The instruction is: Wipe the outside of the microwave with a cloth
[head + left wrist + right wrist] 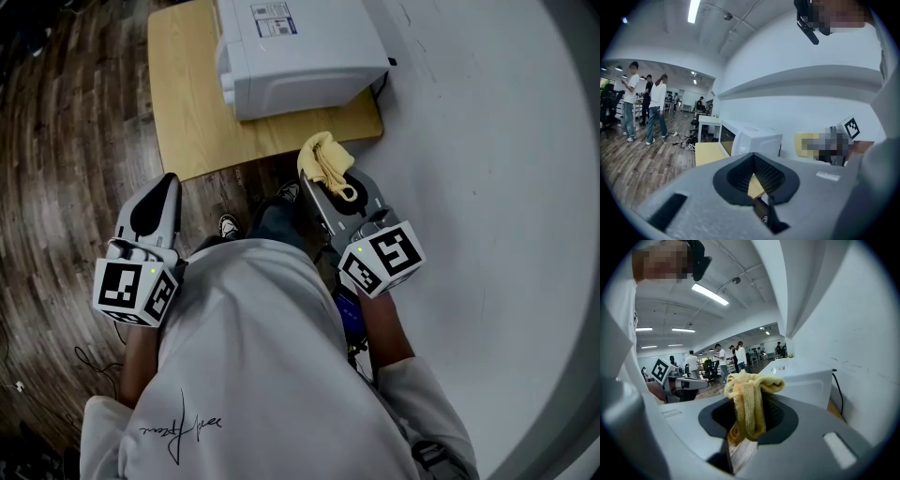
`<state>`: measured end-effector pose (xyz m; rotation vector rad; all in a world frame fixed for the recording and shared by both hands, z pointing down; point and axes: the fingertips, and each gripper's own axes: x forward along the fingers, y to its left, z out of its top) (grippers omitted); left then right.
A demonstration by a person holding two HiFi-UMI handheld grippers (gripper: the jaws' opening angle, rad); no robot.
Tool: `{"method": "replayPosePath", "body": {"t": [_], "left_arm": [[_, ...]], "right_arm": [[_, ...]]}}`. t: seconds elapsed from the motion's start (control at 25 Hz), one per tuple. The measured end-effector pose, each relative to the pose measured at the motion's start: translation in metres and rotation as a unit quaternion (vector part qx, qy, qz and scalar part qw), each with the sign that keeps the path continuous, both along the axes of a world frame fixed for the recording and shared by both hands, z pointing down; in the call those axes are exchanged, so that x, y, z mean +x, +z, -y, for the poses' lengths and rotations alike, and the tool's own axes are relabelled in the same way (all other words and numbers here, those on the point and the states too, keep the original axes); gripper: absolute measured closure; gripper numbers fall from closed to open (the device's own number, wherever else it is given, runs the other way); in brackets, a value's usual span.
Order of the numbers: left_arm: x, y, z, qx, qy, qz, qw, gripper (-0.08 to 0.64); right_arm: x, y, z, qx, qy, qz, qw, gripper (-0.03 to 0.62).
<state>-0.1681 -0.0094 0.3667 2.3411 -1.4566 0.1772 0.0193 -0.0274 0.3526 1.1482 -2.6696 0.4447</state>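
Right claw (333,187): clenched on yellow cloth (323,159). Left claw (159,199): jaws together, empty. White microwave (300,56): on wooden worktop (187,112), just ahead of right claw, not touching.

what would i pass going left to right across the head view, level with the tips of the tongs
wood floor → left tongs, shut with nothing in them → shoe → right tongs, shut on the yellow cloth → white wall
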Motion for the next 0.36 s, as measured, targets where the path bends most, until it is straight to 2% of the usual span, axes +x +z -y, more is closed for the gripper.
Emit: {"method": "replayPosePath", "body": {"t": [0.36], "left_arm": [[0.0039, -0.0018, -0.0083, -0.001, 0.004, 0.005, 1.0000, 0.569]], "right_arm": [[0.0074, -0.0001, -0.0073, 0.000, 0.007, 0.001, 1.000, 0.477]]}}
